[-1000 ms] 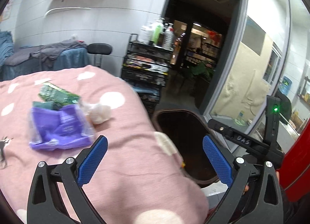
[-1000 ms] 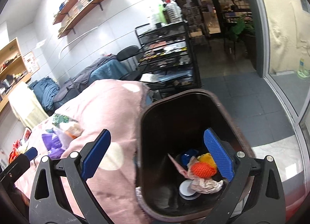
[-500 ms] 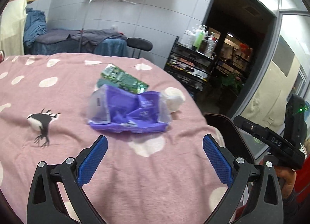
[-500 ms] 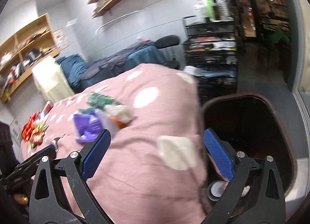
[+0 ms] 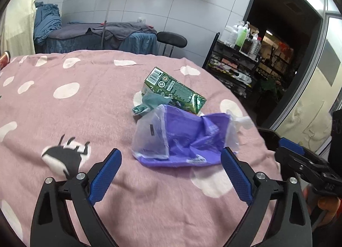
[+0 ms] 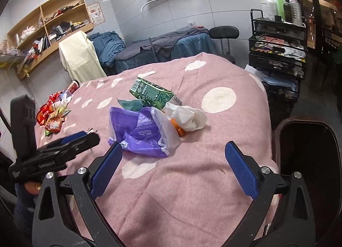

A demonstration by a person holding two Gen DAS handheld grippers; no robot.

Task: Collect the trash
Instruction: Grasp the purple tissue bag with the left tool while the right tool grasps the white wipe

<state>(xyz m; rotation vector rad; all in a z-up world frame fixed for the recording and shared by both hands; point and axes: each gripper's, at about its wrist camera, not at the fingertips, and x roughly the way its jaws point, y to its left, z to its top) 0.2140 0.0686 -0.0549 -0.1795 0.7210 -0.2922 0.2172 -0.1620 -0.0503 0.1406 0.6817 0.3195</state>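
**Q:** How much of the trash is collected?

**A:** Several pieces lie uncollected on the pink spotted table [image 6: 192,182]. The purple tissue wrapper [image 5: 181,140] sits just ahead of the left claw [image 5: 171,174], whose jaws, just narrowing slightly, stand wide and hold nothing. Beyond it lie the green carton [image 5: 173,90] and crumpled white tissue [image 6: 186,116].

**Q:** And the right claw?

**A:** The right claw [image 6: 173,165] gapes empty. The dark bin [image 6: 307,161] stands to its right; red wrappers [image 6: 51,114] wait far left.

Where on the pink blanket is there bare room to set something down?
Bare: the near blanket between the hand-held grippers and the purple wrapper, and the far right beyond the green carton. Crowded: that middle pile and the red wrappers at left.
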